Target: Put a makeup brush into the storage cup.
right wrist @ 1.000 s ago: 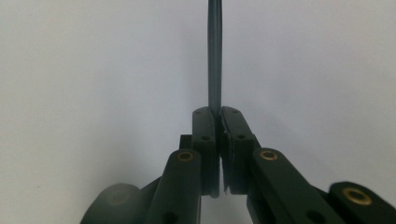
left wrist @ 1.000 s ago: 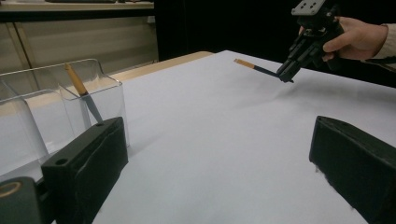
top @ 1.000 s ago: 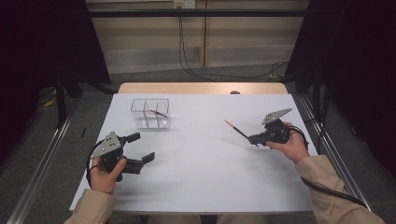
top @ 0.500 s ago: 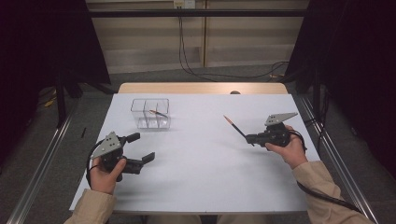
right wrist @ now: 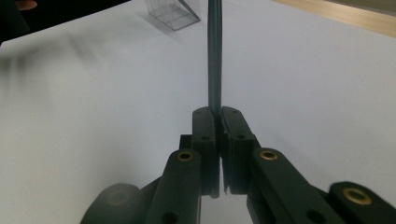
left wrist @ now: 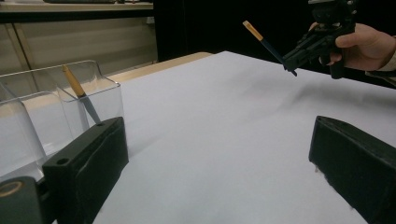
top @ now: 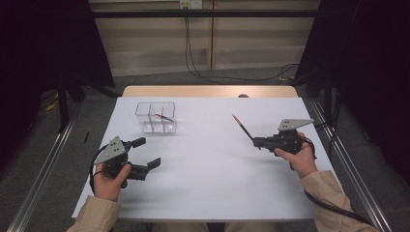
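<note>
Hands come in from the near edge of the white table [top: 208,179], one on each side. On the left, the left hand [top: 109,181] rests low near the front corner and holds the left gripper [top: 145,155], whose two black jaws stand wide apart with nothing but bare tabletop between them; the left gripper view looks out through that gap. Just beyond it, toward the far left part of the table, stands a clear plastic box [top: 155,117] split into compartments. One pencil [top: 163,117] leans inside it, tan end up, tilted against a wall on the box's right side; which compartment exactly I cannot tell.

Moving across the bare middle, the right gripper [top: 256,141] is on the right side, held in the right hand [top: 297,157] and pointing left. Its jaws are pressed together on the lower end of a dark pencil [top: 242,127], which slants up and away toward the far left, tan tip highest. That pencil is lifted clear of the table and well apart from the box. A cable [top: 338,208] trails back from the right gripper past the sleeve.
</note>
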Tool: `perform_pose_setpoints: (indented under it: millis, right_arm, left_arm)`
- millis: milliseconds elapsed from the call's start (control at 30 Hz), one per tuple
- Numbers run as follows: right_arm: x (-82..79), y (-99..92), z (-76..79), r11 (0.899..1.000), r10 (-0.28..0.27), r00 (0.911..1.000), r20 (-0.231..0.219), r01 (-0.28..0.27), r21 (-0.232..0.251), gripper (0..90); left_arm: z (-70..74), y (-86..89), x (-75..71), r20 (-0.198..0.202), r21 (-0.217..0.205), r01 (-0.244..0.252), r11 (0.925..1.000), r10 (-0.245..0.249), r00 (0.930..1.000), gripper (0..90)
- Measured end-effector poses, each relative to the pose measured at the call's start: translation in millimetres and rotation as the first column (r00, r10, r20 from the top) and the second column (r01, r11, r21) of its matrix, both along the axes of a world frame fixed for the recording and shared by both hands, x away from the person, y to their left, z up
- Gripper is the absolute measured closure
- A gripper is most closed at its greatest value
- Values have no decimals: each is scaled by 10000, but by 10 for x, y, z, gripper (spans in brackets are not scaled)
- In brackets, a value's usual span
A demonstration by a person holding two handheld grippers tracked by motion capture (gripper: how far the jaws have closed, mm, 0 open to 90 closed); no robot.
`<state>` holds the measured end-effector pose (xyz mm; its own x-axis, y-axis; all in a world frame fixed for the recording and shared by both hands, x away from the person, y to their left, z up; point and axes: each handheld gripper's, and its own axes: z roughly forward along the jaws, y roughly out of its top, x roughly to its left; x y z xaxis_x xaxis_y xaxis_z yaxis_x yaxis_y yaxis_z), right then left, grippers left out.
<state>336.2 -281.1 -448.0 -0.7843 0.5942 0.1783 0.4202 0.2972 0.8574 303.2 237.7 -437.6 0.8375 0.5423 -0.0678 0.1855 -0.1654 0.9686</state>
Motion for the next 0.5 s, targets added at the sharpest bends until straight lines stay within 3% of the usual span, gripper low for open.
perform_pose_setpoints:
  millis: [500]
  right_arm:
    - [-64, 74, -1, 9952, -68, 9987, 503, 19, 979, 850]
  left_arm:
    - [6, -29, 12, -10, -114, 70, 9999, -70, 10000, 43]
